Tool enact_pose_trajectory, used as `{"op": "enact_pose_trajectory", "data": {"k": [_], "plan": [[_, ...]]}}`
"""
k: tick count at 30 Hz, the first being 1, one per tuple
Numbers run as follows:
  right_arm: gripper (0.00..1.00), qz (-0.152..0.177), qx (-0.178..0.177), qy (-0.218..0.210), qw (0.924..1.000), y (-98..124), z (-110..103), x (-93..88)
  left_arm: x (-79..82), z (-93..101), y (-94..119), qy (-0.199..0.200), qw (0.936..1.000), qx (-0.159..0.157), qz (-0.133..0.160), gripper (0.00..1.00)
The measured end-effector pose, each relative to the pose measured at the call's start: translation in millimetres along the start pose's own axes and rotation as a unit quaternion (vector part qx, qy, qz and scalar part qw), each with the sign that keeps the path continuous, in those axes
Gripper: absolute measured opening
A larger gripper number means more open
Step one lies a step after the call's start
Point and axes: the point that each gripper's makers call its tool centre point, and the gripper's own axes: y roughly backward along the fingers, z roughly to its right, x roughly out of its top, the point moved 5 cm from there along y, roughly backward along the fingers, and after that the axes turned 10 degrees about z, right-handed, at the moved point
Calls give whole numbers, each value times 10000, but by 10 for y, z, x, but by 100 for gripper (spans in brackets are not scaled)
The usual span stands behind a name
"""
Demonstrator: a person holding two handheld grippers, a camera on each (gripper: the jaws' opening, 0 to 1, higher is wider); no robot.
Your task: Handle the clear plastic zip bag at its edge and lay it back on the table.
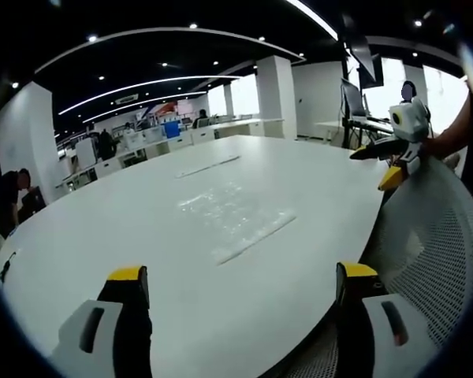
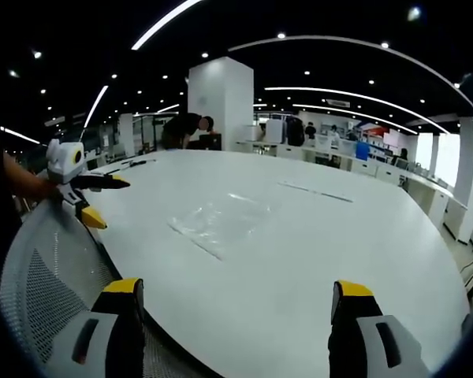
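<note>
Bag [image 1: 235, 216] lies flat on the white surface [image 1: 126, 220], ahead of the left claw [image 1: 243, 285] and apart from it, nothing touching it. That claw's jaws stand wide with only bare surface between the yellow tips. To its right a mesh chair back [image 1: 433, 236] rises at the surface's edge, and above it the right claw [image 1: 382, 161] shows, held by a hand [image 1: 437, 146], jaws parted and empty. In the right gripper view the bag [image 2: 221, 220] sits ahead and a little left of the right claw [image 2: 232, 295], whose jaws are wide too. The left claw [image 2: 106, 197] shows at far left, open, over the chair back [image 2: 55, 276], beside the surface [image 2: 299, 252].
</note>
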Motion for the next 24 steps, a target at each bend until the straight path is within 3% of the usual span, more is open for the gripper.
{"op": "enact_pose_trajectory", "data": {"k": [24], "plan": [[100,-38,-66,-13,10000,4,26,-15,-19,-2,-29,-262,9987,-350,-268,99]]}}
